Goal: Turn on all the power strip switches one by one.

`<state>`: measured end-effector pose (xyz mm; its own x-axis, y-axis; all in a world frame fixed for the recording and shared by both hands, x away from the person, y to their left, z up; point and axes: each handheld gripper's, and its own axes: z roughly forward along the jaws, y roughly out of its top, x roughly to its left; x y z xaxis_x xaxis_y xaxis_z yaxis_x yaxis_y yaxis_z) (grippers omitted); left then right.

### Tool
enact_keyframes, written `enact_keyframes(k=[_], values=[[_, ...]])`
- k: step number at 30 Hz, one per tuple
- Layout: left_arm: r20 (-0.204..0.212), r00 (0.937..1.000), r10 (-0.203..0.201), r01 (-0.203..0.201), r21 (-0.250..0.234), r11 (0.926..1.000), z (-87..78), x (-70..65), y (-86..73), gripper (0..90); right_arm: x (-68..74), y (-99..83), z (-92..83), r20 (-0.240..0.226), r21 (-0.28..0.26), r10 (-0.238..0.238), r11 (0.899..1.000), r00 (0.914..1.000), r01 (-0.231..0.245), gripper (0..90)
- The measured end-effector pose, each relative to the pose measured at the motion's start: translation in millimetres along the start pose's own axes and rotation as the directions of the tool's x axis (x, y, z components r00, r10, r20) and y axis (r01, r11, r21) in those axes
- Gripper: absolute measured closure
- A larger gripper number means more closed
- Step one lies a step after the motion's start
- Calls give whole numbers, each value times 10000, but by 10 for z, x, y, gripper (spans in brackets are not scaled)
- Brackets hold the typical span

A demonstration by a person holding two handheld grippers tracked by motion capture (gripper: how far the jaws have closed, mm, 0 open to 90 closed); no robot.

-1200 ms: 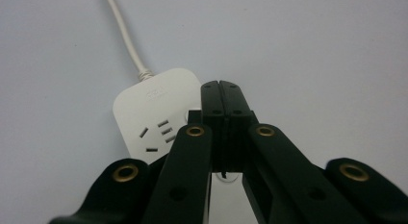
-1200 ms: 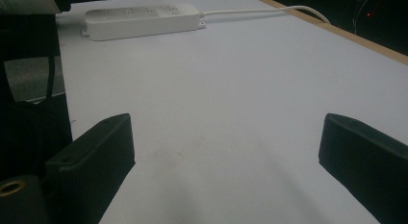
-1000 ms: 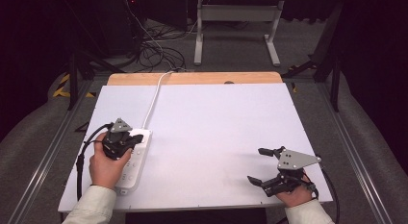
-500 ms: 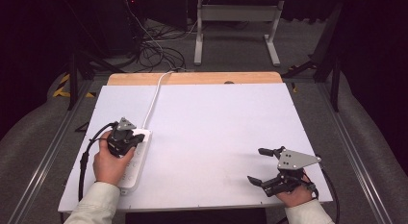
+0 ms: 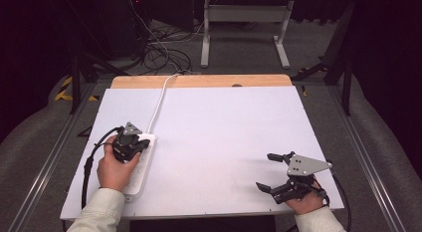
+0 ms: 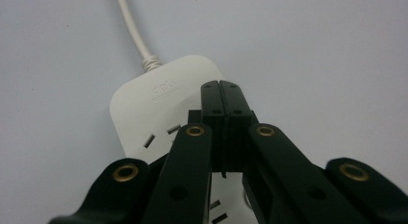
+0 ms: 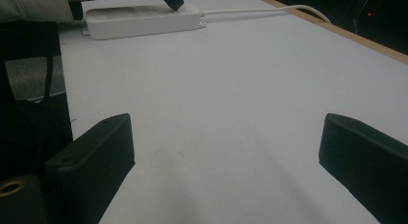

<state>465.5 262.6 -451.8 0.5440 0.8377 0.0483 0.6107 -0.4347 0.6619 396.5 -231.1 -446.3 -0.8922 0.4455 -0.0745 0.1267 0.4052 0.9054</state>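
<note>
Looking down from the high view, the left gripper (image 5: 130,142) had crept forward along the white power strip (image 5: 141,165) toward its cord end, perhaps to press a switch. Its own view showed jaws pressed together, empty, over the strip. Across the table (image 5: 224,142), the right gripper (image 7: 226,156) gaped wide, idle.

Desk (image 5: 224,142) top matt white, smooth, bare wood strip at far edge. Power strip (image 6: 144,108) smooth white plastic, slight sheen. Left tool (image 6: 223,96) matt black plastic, brass-look rivets.
</note>
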Motion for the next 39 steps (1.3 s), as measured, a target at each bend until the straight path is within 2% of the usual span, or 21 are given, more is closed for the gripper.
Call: enact_keyframes(k=[5,12,15,17,24,27,29,31,33,37,38,39], values=[[-6,9999,122,-122,-30,9999,3,-8,-11,900,3,0,2,-22,9,-6,10000,10000,6,54],[125,9999,-35,36,-149,9999,12,16,-35,900,7,1,5,-50,0,22,10000,10000,-22,55],[334,9993,-181,188,-211,9996,15,42,-52,900,7,1,12,-81,19,7,10000,10000,-6,55],[179,9998,-51,54,-197,9998,16,31,-48,900,10,2,14,-80,45,8,10000,10000,-8,54],[9,10000,-22,22,-212,9998,28,2,-46,900,8,-2,15,-100,61,8,10000,9999,-7,55],[10,10000,33,-32,-256,9997,41,6,-43,900,10,0,16,-86,82,-19,10000,10000,19,55],[125,9998,-148,151,-260,9995,43,10,-52,900,12,0,17,-92,71,-11,10000,10000,12,54],[117,9999,-22,25,-231,9997,44,11,-51,900,14,0,15,-75,64,-6,10000,10000,6,55],[54,10000,-77,78,-209,9998,54,-2,-49,900,18,0,9,-53,60,-3,10000,10000,4,55],[300,9993,-208,213,-143,9997,53,-9,-34,900,18,-3,8,-55,59,0,10000,10000,0,55],[-26,10000,16,-17,-146,9999,26,-46,-26,900,15,-4,0,-39,43,1,10000,10000,-1,55],[-507,9979,401,-406,-91,9991,-2,-87,-24,900,15,-4,0,-39,43,1,10000,10000,-1,55]])
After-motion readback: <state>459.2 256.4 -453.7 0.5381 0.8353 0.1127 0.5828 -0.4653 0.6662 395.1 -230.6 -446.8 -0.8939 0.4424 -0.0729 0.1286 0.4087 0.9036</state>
